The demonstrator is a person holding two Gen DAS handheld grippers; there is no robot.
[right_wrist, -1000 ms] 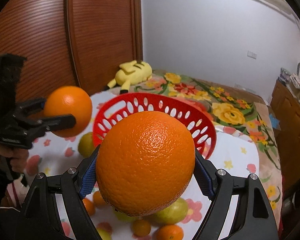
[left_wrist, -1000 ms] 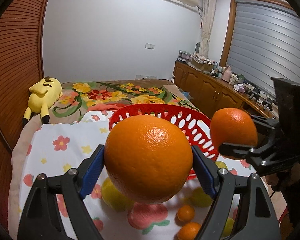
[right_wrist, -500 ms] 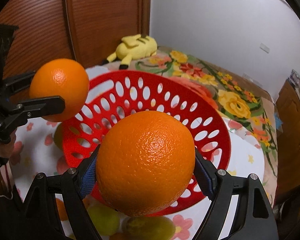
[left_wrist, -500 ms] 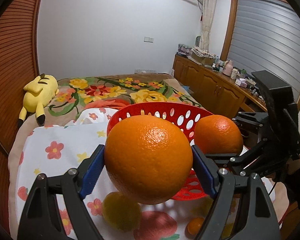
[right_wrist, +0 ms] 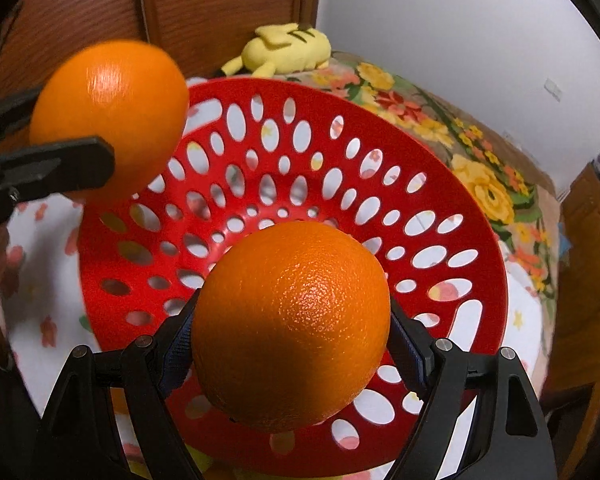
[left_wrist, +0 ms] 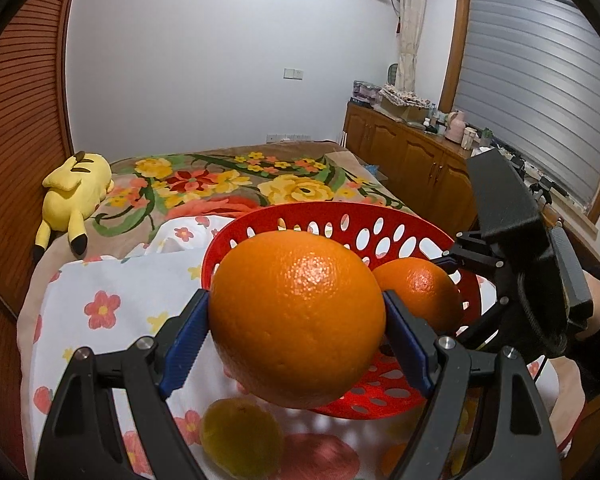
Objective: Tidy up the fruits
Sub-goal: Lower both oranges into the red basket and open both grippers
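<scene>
My left gripper point(left_wrist: 296, 320) is shut on a large orange point(left_wrist: 298, 318) and holds it at the near left rim of the red perforated basket point(left_wrist: 396, 228). My right gripper point(right_wrist: 291, 326) is shut on a second orange point(right_wrist: 292, 324) and holds it low over the inside of the basket point(right_wrist: 440, 184). That second orange shows in the left wrist view point(left_wrist: 418, 292), inside the basket's rim. The left-held orange shows in the right wrist view point(right_wrist: 112, 116) above the basket's left edge.
A yellow-green fruit point(left_wrist: 240, 436) lies on the flowered cloth point(left_wrist: 108, 304) in front of the basket. A yellow plush toy point(left_wrist: 76, 188) lies at the back left. Wooden cabinets point(left_wrist: 416, 160) stand to the right, a wooden wall to the left.
Both grippers have moved forward and down toward the basket with their oranges. The right orange has gone from beside the rim to low inside the basket.
</scene>
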